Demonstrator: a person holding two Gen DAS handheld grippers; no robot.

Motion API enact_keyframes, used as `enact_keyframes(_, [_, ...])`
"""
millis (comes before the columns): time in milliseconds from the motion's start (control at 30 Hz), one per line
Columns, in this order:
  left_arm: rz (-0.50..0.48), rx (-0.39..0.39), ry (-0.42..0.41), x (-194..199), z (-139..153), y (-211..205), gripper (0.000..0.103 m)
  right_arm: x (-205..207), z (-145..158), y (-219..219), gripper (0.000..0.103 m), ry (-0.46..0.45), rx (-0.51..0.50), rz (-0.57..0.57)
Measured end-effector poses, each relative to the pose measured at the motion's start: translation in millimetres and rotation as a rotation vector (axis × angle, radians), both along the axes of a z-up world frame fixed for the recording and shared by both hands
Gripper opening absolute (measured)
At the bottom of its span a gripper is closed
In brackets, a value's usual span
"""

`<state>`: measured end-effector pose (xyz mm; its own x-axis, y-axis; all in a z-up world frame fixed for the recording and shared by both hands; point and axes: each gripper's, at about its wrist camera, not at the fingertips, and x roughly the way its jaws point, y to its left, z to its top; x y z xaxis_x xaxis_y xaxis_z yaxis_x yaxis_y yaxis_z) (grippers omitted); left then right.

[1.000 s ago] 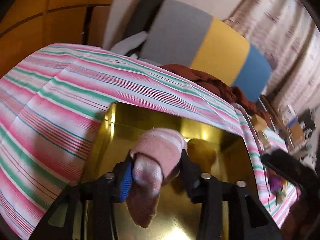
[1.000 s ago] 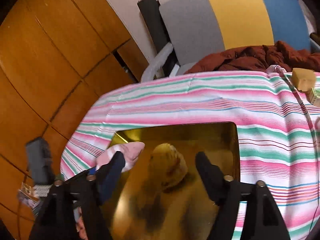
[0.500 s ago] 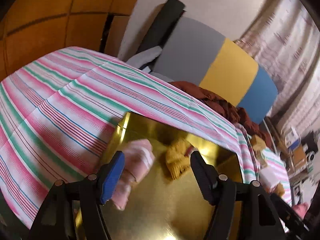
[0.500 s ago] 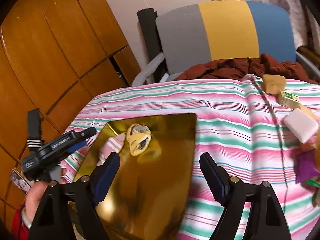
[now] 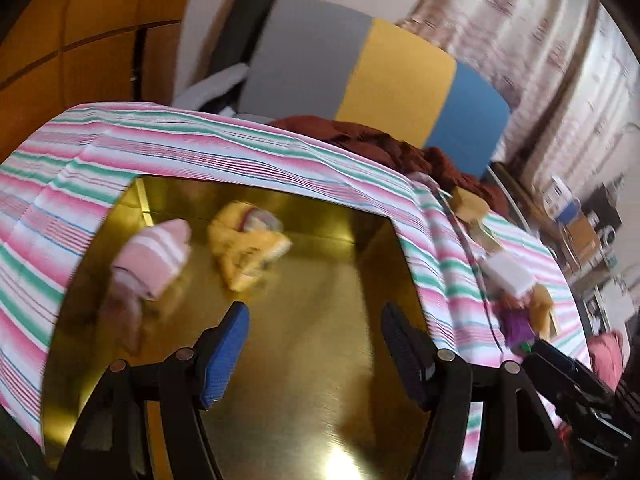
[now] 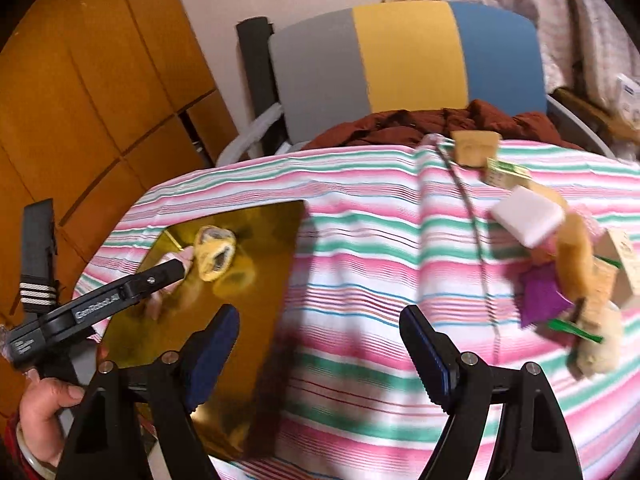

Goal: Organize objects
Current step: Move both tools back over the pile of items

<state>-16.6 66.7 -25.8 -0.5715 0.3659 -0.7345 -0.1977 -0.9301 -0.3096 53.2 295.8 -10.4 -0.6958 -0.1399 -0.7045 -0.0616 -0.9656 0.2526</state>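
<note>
A pink striped sock [image 5: 148, 260] and a yellow sock [image 5: 248, 244] lie side by side in the far left part of the gold tray [image 5: 320, 380]. My left gripper [image 5: 314, 316] hangs open above the tray's middle, nothing between its fingers, both socks ahead and to its left. My right gripper [image 6: 318, 316] is open and empty over the striped cloth [image 6: 360, 240], just off the right rim of the tray [image 6: 256, 280]. In the right wrist view the yellow sock [image 6: 214, 252] shows clearly, and the left tool [image 6: 120, 300] hides most of the pink sock [image 6: 176, 258].
To the right on the cloth is a pile of small things: a white block [image 6: 528, 216], a purple piece [image 6: 544, 296], a tan sponge [image 6: 476, 148], a green-labelled box [image 6: 504, 172]. A thin cord [image 6: 476, 236] crosses the cloth. A chair with a brown garment [image 6: 440, 124] stands behind.
My left gripper opened and let the pink sock drop into the tray beside the yellow one, then pulled back and right. My right gripper swung right, off the tray toward the pile.
</note>
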Motion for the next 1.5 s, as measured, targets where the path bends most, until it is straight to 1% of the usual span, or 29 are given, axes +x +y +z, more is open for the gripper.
enact_keyframes(233, [-0.148, -0.027, 0.009, 21, 4, 51, 0.069, 25, -11, 52, 0.083, -0.032, 0.015, -0.114])
enact_keyframes(367, [-0.223, -0.046, 0.005, 33, 3, 78, 0.069, 37, -16, 85, 0.083, -0.036, 0.007, -0.186])
enact_keyframes(433, [-0.25, -0.047, 0.003, 38, 3, 89, 0.069, 42, -16, 105, 0.083, -0.025, -0.001, -0.225])
enact_keyframes(533, [-0.306, -0.009, 0.012, 50, 5, 103, 0.069, 44, -12, 129, 0.083, 0.002, 0.007, -0.264])
enact_keyframes(633, [-0.343, -0.007, 0.015, 58, 6, 114, 0.069, 33, -6, 155, 0.083, 0.035, 0.053, -0.281])
enact_keyframes(733, [-0.365, -0.017, 0.005, 66, 4, 124, 0.069, 16, -8, 173, 0.083, 0.023, 0.072, -0.273])
enact_keyframes(833, [-0.376, -0.026, -0.001, 71, 2, 127, 0.069, -4, -17, 192, 0.083, -0.001, 0.043, -0.278])
enact_keyframes(900, [-0.371, -0.036, -0.002, 71, 1, 128, 0.069, -11, -22, 197, 0.083, -0.012, 0.014, -0.273])
enact_keyframes(967, [-0.365, -0.037, -0.007, 71, -1, 127, 0.069, -19, -29, 191, 0.085, -0.034, -0.014, -0.23])
enact_keyframes(1000, [-0.36, -0.038, -0.007, 70, -1, 126, 0.069, -20, -31, 186, 0.085, -0.045, -0.008, -0.217])
enact_keyframes(1033, [-0.354, -0.038, -0.007, 69, -1, 126, 0.069, -20, -31, 177, 0.085, -0.052, -0.01, -0.175])
enact_keyframes(1100, [-0.349, -0.036, -0.014, 67, -3, 127, 0.069, -18, -31, 162, 0.085, -0.043, -0.018, -0.112])
enact_keyframes(1167, [-0.346, -0.042, -0.023, 66, -6, 128, 0.069, -7, -23, 148, 0.084, -0.02, -0.011, -0.044])
enact_keyframes(1233, [-0.352, -0.043, -0.03, 65, -8, 131, 0.069, 5, -15, 148, 0.083, 0.003, -0.052, -0.024])
enact_keyframes(1333, [-0.361, -0.044, -0.033, 66, -11, 135, 0.069, 26, -7, 165, 0.083, 0.013, -0.034, -0.117])
enact_keyframes(1400, [-0.373, -0.043, -0.036, 67, -12, 138, 0.069, 36, -6, 180, 0.083, -0.001, -0.019, -0.194])
enact_keyframes(1433, [-0.378, -0.047, -0.036, 67, -13, 140, 0.069, 45, -7, 194, 0.083, -0.013, -0.006, -0.262])
enact_keyframes(1500, [-0.391, -0.053, -0.033, 68, -13, 146, 0.069, 51, -11, 212, 0.083, -0.044, 0.007, -0.339])
